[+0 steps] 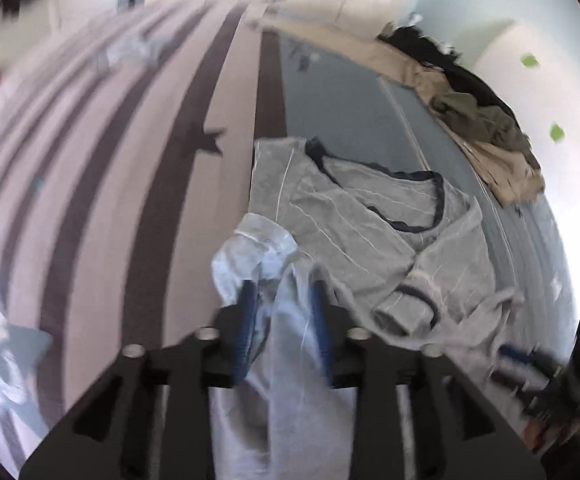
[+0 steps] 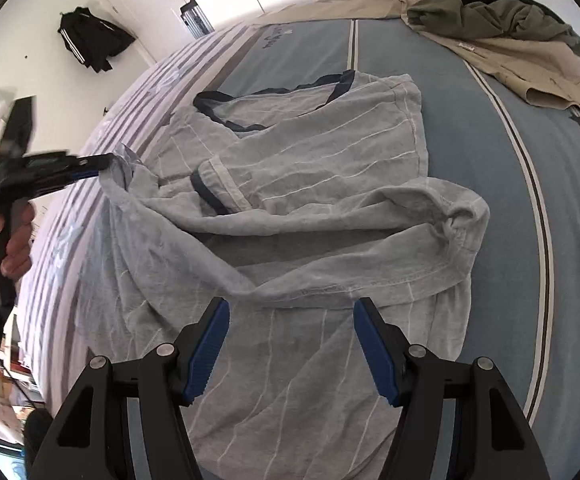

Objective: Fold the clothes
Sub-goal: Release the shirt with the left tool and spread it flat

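Grey white-striped cotton shirt lies rumpled mid-bed on the blue and striped bedspread; left gripper pinches its lifted edge, right gripper gapes wide, empty, over the hem

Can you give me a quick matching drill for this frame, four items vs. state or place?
Items:
1. left hand-held gripper
2. right hand-held gripper
3. grey striped shirt
4. beige garment

States:
A. piled with dark clothes at the far side of the bed
B. open, fingers apart above the fabric
C. shut on a bunch of grey fabric, lifted
D. spread crumpled on the blue bedcover, navy trim showing

Pairs: 1-C, 2-B, 3-D, 4-A
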Demonstrator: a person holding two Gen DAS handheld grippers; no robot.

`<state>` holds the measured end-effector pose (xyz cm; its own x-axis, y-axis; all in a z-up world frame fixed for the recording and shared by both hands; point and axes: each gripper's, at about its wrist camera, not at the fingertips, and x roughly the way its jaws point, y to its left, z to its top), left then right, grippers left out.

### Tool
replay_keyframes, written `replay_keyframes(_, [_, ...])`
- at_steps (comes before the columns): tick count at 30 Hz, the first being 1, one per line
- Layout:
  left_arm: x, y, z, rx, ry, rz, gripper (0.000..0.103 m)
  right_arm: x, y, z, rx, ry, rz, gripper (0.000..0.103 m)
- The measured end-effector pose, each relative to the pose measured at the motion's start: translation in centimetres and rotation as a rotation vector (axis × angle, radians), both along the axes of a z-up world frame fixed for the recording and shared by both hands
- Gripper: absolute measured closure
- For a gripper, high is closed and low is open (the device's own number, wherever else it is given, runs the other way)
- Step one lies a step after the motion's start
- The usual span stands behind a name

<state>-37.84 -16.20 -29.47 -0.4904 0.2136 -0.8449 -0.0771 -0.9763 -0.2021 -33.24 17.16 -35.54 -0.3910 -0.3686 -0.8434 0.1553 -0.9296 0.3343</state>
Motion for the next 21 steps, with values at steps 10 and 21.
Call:
replay_keyframes(10, [5.5,2.3,-0.2,0.124,-0.004,-0.135,0.051,-3.9,1.1,0.4,0.012,0.032,-0.041,0.042])
replay_keyframes(21, [4.1,11.8,-3.9,0.034,-0.119,-0.315,0.051,-1.8,2.1,2.1,0.013,0.017,0.05,0.042])
